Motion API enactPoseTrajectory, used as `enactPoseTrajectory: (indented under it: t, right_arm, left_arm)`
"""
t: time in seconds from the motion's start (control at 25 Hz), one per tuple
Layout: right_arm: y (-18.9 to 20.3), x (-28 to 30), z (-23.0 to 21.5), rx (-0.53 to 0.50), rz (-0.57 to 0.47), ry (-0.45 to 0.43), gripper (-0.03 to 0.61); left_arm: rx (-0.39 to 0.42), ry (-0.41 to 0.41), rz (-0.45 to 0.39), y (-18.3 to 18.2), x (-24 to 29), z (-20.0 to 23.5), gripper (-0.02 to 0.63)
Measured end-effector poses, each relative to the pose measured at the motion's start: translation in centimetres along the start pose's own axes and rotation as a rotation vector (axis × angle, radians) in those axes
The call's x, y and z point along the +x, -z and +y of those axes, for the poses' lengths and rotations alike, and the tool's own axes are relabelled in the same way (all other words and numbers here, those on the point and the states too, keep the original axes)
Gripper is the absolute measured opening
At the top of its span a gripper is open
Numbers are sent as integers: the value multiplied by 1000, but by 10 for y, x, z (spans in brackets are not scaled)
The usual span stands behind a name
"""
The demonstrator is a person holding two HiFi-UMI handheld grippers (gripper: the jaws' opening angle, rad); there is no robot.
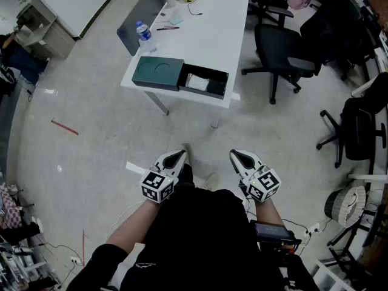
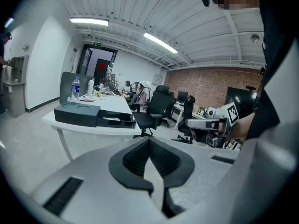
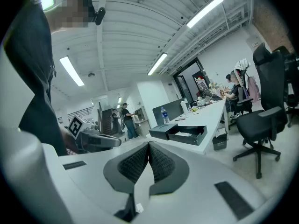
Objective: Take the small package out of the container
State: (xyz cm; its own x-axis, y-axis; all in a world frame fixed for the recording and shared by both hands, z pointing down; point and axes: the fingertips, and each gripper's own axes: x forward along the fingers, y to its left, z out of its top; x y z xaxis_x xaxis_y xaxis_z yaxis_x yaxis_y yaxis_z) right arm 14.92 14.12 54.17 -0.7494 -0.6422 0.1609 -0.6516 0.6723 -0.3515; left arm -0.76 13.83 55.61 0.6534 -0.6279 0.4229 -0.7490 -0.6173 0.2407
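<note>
On the white table (image 1: 206, 29) lies a dark green box container (image 1: 159, 73) with its drawer (image 1: 213, 88) slid out to the right. A small white package (image 1: 197, 82) rests inside the drawer. The left gripper (image 1: 176, 157) and right gripper (image 1: 240, 157) are held close to the person's body, well short of the table, both shut and holding nothing. The left gripper view looks past the left gripper (image 2: 149, 141) to the container (image 2: 77, 114) far ahead on the left. From the right gripper (image 3: 149, 146), the drawer (image 3: 189, 134) appears ahead with the package (image 3: 185, 134) in it.
A water bottle (image 1: 144, 34) stands behind the container. A black office chair (image 1: 282, 56) is right of the table, another chair (image 1: 357, 123) farther right. A red stick (image 1: 64, 127) lies on the floor at left. Bare floor separates the person from the table.
</note>
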Motion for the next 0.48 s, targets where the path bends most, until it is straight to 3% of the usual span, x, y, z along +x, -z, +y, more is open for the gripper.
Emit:
enactPoseTrajectory:
  t: [0.48]
  right_arm:
    - [1,-16,11,3,-18,-17,26]
  left_arm:
    - [17,11,-1,0,-5,-25,8]
